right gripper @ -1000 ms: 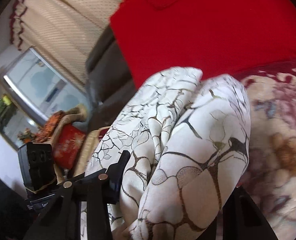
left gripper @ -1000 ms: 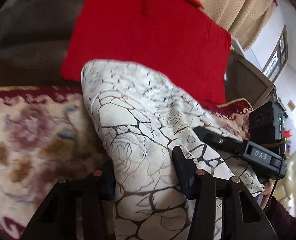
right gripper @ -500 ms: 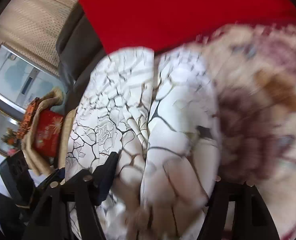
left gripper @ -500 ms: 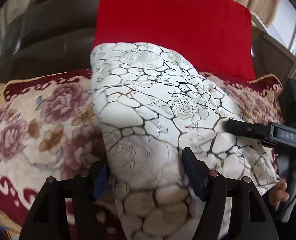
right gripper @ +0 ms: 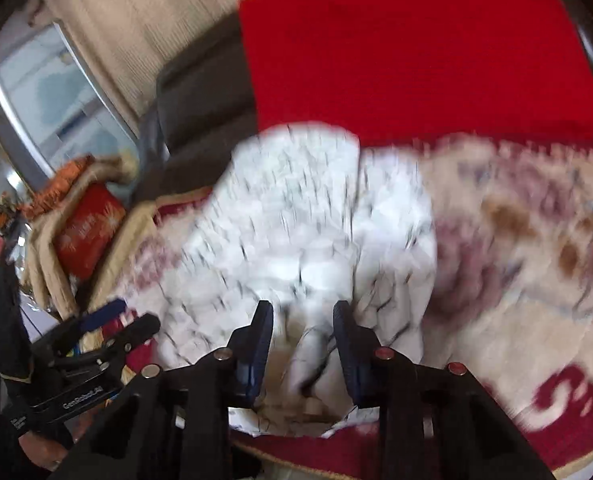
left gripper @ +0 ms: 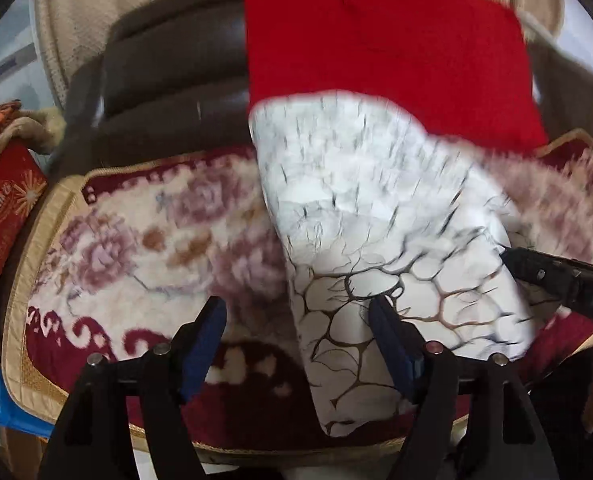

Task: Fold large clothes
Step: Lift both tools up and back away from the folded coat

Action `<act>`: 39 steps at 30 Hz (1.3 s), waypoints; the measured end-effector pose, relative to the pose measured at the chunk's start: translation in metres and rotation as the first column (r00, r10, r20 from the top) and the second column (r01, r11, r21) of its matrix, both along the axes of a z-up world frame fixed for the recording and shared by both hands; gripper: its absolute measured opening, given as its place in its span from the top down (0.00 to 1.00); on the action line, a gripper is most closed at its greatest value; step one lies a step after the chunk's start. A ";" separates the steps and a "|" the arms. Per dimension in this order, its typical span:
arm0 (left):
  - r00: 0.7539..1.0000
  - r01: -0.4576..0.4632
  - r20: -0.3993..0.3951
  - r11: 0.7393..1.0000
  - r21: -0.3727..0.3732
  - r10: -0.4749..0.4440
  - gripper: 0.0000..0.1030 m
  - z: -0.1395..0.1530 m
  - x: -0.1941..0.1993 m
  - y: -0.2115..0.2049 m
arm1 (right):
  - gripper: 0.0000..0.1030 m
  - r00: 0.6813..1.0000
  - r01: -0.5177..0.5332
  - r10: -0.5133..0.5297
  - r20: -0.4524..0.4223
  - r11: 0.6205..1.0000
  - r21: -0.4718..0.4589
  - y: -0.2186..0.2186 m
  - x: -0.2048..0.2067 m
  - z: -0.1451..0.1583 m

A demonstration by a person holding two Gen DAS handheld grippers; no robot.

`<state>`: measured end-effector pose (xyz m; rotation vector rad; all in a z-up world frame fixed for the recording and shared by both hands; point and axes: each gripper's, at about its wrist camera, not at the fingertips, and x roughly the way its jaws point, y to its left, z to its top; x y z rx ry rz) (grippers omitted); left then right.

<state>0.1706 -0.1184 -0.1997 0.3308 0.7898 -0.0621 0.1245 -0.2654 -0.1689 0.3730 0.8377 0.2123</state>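
The white garment with a brown-and-black crackle print [left gripper: 376,232] lies folded on the floral cream-and-maroon sofa cover [left gripper: 136,232], against the red cushion [left gripper: 384,40]. The left gripper [left gripper: 296,320], wrapped around the cloth half a second ago, now gapes wide and grips nothing. The right gripper [right gripper: 302,320] has narrowed, fabric bunched between its jaws, though blur hides whether it pinches.

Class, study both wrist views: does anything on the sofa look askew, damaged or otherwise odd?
Nothing looks damaged or spilled. The white crackle-patterned folded garment lies on the floral cream-and-maroon blanket, its near end hanging slightly past the blanket's edge. Heavy motion blur hides fine detail. The red cloth drapes over the sofa back.
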 end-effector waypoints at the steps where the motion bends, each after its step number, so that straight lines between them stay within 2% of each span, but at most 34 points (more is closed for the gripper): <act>1: 1.000 -0.011 -0.016 1.000 0.006 0.012 0.23 -0.007 0.003 0.001 | 0.66 0.997 0.013 -0.016 -0.080 0.999 -0.036 0.002 0.006 -0.019; 2: 0.999 -0.017 -0.028 1.000 -0.001 0.017 0.23 -0.009 0.003 0.003 | 0.66 0.992 0.016 -0.023 -0.125 0.998 -0.059 0.003 0.008 -0.030; 4: 1.000 -0.027 -0.015 0.999 -0.018 0.027 0.23 0.000 -0.002 0.005 | 0.66 0.991 0.016 -0.024 -0.128 0.998 -0.064 0.003 0.007 -0.034; 6: 1.000 -0.028 0.013 0.999 -0.017 0.028 0.23 0.015 -0.010 0.005 | 0.66 0.993 0.016 -0.022 -0.114 0.999 -0.051 -0.001 0.000 -0.019; 9: 0.994 -0.037 0.098 0.999 -0.019 0.039 0.23 0.043 -0.029 0.001 | 0.65 0.998 0.022 -0.024 -0.053 0.999 -0.029 -0.008 -0.017 0.013; 11: 0.988 -0.041 0.145 0.999 -0.021 0.043 0.22 0.061 -0.042 -0.002 | 0.61 1.000 0.023 -0.023 -0.009 1.000 -0.016 -0.011 -0.030 0.032; 13: 0.977 -0.041 0.211 0.999 -0.016 0.043 0.19 0.081 -0.058 -0.006 | 0.30 0.998 0.028 -0.028 0.049 1.000 -0.009 -0.010 -0.045 0.054; 14: 0.970 -0.044 0.240 0.999 -0.011 0.045 0.15 0.090 -0.065 -0.008 | 0.29 0.995 0.034 -0.034 0.088 0.999 -0.003 -0.008 -0.052 0.062; 16: 0.954 -0.042 0.297 0.999 -0.005 0.041 0.14 0.109 -0.082 -0.012 | 0.29 0.989 0.032 -0.030 0.148 0.999 -0.013 -0.001 -0.066 0.085; 22: 0.920 -0.033 0.391 0.999 0.005 0.028 0.09 0.145 -0.120 -0.022 | 0.29 0.969 0.049 -0.038 0.242 0.998 -0.041 0.011 -0.100 0.132; 35: 0.872 -0.072 0.484 0.997 -0.032 0.079 0.08 0.192 -0.183 -0.020 | 0.29 0.941 0.081 -0.041 0.336 0.991 -0.106 0.025 -0.166 0.188; 37: 0.861 -0.089 0.500 0.995 -0.035 0.094 0.01 0.199 -0.193 -0.020 | 0.29 0.936 0.071 -0.029 0.352 0.992 -0.107 0.027 -0.175 0.195; 39: 0.841 -0.092 0.532 0.995 -0.033 0.096 0.00 0.204 -0.204 -0.020 | 0.29 0.931 0.071 -0.024 0.365 0.991 -0.116 0.031 -0.184 0.200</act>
